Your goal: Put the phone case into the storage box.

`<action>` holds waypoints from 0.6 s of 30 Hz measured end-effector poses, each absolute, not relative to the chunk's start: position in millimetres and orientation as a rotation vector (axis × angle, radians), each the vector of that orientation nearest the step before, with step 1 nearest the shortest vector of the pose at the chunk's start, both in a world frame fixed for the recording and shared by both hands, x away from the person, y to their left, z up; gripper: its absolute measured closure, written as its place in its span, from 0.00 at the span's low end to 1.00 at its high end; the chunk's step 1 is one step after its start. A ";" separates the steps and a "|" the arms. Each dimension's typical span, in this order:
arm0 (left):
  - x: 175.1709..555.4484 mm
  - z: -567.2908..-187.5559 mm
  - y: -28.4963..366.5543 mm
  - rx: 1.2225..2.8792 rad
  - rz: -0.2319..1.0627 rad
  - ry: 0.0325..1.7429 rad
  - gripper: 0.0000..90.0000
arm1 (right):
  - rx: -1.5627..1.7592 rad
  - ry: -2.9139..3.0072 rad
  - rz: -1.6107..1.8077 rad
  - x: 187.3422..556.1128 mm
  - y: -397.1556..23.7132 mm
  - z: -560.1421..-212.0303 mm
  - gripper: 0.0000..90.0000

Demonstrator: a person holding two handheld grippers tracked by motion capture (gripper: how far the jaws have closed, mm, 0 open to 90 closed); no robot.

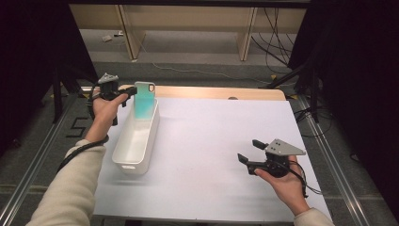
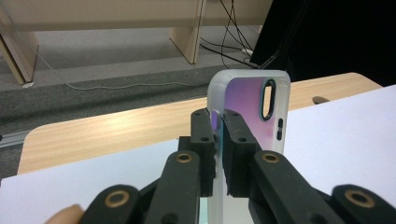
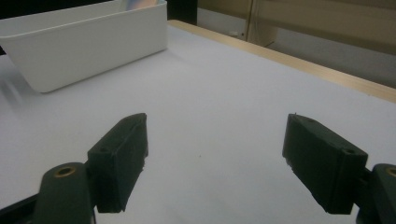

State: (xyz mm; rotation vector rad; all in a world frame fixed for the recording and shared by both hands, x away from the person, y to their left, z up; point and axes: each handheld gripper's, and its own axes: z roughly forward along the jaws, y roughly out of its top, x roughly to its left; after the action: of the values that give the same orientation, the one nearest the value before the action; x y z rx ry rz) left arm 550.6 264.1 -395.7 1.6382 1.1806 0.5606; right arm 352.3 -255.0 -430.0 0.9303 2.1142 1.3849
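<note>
Teal phone case (image 1: 144, 100) clamped on edge in my left gripper (image 2: 218, 122), held upright over the far end of the white bin (image 1: 123, 159). Not dropped in yet. Right gripper (image 3: 215, 154) idle, jaws wide, holding nothing.

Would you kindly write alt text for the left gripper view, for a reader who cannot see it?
The left gripper pinches the edge of an upright, translucent phone case with a purple tint and an oval camera cutout between its two black jaws. Behind it lie a white sheet on a wooden table, then grey floor with cables.
</note>
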 end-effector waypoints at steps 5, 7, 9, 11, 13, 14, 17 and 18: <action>551.5 -397.1 263.5 1.638 0.560 1.187 0.93 | 0.935 2.126 1.382 352.1 -254.5 -430.5 0.26; 551.9 -398.5 263.5 1.643 0.557 1.185 0.93 | 0.913 2.112 1.382 353.5 -254.9 -431.1 0.26; 552.5 -400.2 263.6 1.647 0.558 1.189 0.93 | 0.927 2.113 1.384 353.2 -254.9 -431.4 0.26; 553.3 -401.9 264.4 1.645 0.556 1.197 0.93 | 0.928 2.115 1.383 353.3 -255.0 -431.6 0.26; 553.6 -403.1 264.5 1.643 0.553 1.205 0.93 | 0.933 2.122 1.386 352.9 -255.0 -431.2 0.26; 553.9 -403.9 264.5 1.646 0.552 1.204 0.93 | 0.941 2.127 1.387 352.4 -254.8 -431.0 0.26; 554.4 -404.7 264.1 1.650 0.552 1.203 0.93 | 0.942 2.130 1.389 352.6 -254.9 -431.1 0.26; 554.6 -404.9 264.1 1.648 0.552 1.204 0.93 | 0.935 2.125 1.388 352.9 -255.0 -431.2 0.26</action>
State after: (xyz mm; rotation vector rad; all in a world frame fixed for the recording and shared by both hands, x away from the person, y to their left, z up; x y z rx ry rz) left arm 554.6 264.1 -404.9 1.6483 1.2038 0.5522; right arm 352.9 -255.0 -431.2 0.9345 2.1254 1.3882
